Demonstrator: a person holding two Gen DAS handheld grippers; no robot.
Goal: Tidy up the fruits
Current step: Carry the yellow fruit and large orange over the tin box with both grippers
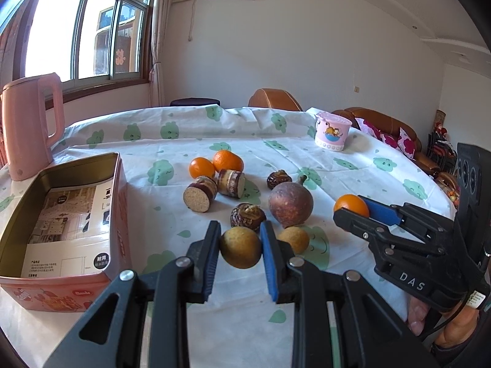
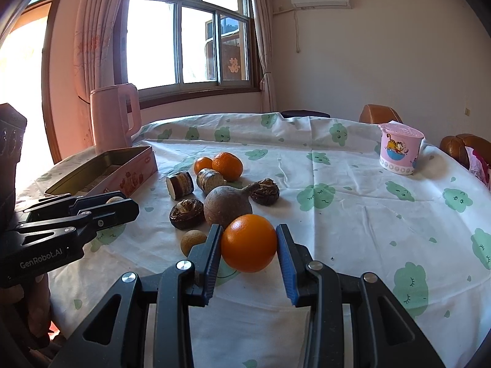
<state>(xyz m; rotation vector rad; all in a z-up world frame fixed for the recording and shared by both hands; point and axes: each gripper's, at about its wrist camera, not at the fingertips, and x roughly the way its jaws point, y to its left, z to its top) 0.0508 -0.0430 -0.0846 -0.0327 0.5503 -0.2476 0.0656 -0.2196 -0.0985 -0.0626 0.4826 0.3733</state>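
Note:
My left gripper [image 1: 240, 245] is shut on a yellow-brown round fruit [image 1: 241, 247], held just above the tablecloth. My right gripper [image 2: 249, 243] is shut on an orange [image 2: 249, 243]; it also shows in the left wrist view [image 1: 351, 205]. On the cloth lie a second small yellow fruit [image 1: 294, 239], a large purple-brown passion fruit [image 1: 290, 204], two dark water chestnuts [image 1: 248, 216] [image 1: 278, 179], two cut sugarcane pieces [image 1: 200, 194] [image 1: 232, 183] and two oranges [image 1: 201, 167] [image 1: 227, 161]. An open pink tin box [image 1: 116, 184] stands at the left.
A pink kettle [image 1: 30, 125] stands behind the box at the far left. A pink cartoon cup [image 1: 333, 135] sits at the back right of the table [image 1: 383, 184]. Brown chairs and a sofa lie beyond the table's far edge.

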